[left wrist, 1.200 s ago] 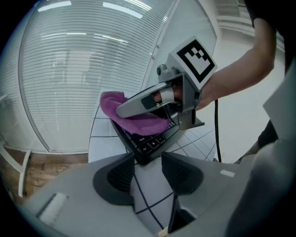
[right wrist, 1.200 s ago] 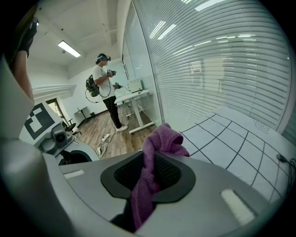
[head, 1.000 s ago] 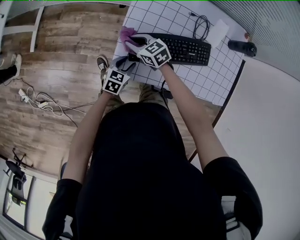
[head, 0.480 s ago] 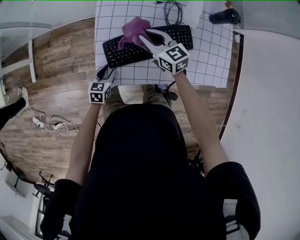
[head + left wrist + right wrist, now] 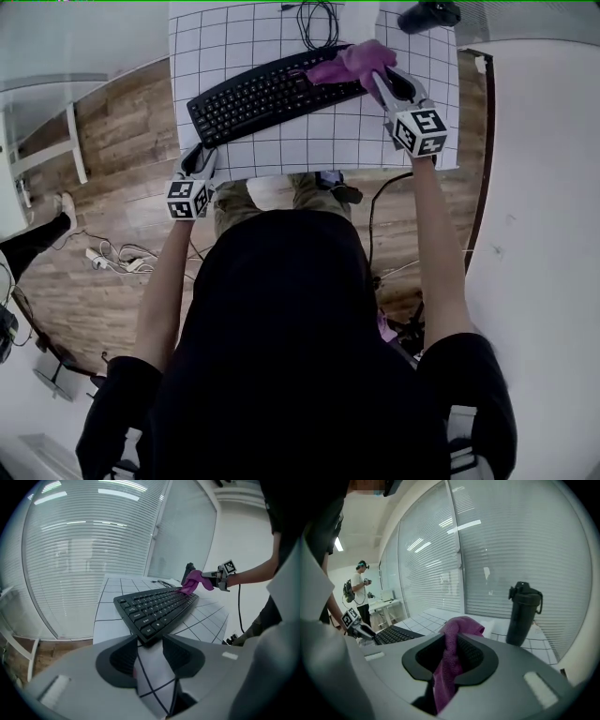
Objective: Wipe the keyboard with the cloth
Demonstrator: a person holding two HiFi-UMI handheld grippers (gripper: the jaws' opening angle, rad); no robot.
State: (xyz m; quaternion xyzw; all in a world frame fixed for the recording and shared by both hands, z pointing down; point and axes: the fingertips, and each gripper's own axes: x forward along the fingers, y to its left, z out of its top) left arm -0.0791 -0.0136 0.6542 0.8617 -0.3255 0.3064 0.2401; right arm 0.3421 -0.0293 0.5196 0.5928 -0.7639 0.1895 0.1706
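The black keyboard (image 5: 262, 94) lies slanted on the white grid-lined table (image 5: 309, 141). My right gripper (image 5: 375, 77) is shut on the purple cloth (image 5: 349, 64), which rests on the keyboard's right end. In the right gripper view the cloth (image 5: 454, 653) hangs bunched between the jaws of the right gripper (image 5: 452, 660). My left gripper (image 5: 199, 157) stays at the table's front left edge, open, with nothing between its jaws. In the left gripper view the keyboard (image 5: 157, 609) has its near corner just ahead of the left gripper (image 5: 150, 651), and the cloth (image 5: 192, 581) shows at the far end.
A black bottle (image 5: 427, 14) stands at the table's far right corner; it appears close ahead as the bottle (image 5: 524, 613). The keyboard's cable (image 5: 319, 23) coils behind it. Slatted glass walls (image 5: 511, 541) stand behind the table. Another person (image 5: 361, 592) stands far off. Wood floor and loose cables (image 5: 112, 255) lie left.
My right gripper has swept the cloth along the keyboard from its left end to its right end. The left gripper has stayed by the table's front left edge.
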